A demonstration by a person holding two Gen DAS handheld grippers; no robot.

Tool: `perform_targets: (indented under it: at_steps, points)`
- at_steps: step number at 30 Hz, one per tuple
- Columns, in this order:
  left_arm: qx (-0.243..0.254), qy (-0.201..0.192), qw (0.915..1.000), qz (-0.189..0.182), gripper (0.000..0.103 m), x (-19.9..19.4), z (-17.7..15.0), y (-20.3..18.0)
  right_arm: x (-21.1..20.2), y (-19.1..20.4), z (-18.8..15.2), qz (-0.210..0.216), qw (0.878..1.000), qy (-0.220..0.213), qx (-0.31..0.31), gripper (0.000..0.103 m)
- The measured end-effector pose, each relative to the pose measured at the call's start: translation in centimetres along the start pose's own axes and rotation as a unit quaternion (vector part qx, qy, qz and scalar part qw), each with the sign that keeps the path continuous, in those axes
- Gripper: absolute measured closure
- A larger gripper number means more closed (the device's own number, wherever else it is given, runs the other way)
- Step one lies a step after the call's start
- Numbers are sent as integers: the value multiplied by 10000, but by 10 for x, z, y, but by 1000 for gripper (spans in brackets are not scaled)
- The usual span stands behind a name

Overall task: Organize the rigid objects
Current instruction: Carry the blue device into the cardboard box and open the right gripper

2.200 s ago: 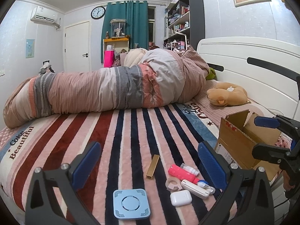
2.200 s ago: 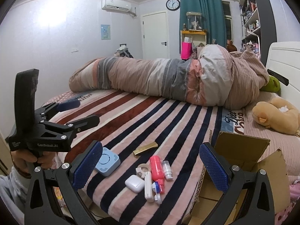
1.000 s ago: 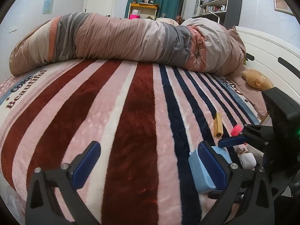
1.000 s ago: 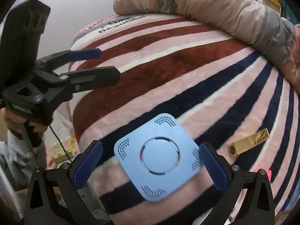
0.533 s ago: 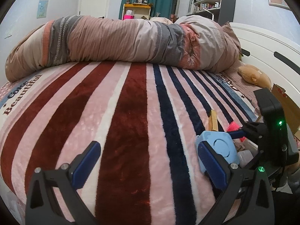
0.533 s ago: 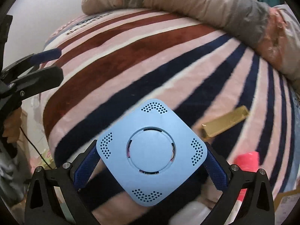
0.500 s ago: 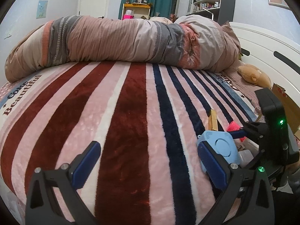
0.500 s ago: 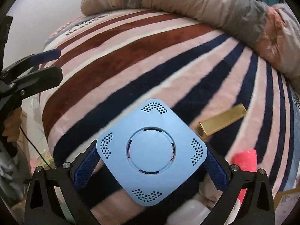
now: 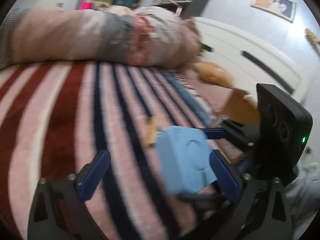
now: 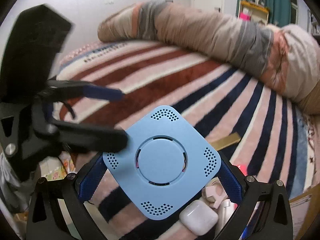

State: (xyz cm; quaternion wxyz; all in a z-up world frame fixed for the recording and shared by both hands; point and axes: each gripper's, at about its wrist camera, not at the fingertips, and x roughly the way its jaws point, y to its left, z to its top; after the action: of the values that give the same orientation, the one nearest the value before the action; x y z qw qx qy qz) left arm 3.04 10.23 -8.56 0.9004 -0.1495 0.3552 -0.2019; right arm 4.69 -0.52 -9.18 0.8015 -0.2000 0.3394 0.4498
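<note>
Two grippers: right gripper (image 10: 161,175) clamped on the light-blue square plastic device (image 10: 161,161) at centre frame; left gripper (image 9: 158,177) spread apart, holding nothing.
Around: white earbud case (image 10: 198,217), gold bar (image 10: 226,140), striped blanket (image 10: 180,92).
Facing: diamond-wise, round face toward camera.

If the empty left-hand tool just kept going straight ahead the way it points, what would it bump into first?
Probably the striped blanket itself: only bed lies between the left gripper's open jaws. Further on sits the rolled quilt. The blue square device lies off to its right. Blur makes depth uncertain.
</note>
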Motion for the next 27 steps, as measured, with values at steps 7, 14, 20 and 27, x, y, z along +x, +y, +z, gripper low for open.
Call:
perform_targets:
  at_steps: [7,14,20,27]
  points:
    - [136,147,9960,-866,54,3,32,-52,-58,-3,8,-220,9973,-707,-13,1]
    - [771,-81,9921,-982,61,-5,65,-132,-133,-24,-1,-703,9882,-1363,58,1]
    - [1343,10,9838,-1183,63,25,92,-212,-196,-60,-25,-1130,9798,-1606,378,1]
    - [1853,502,9717,-1379,64,86,105,-279,-235,-115,-66,-1502,9729,-1392,1071,1]
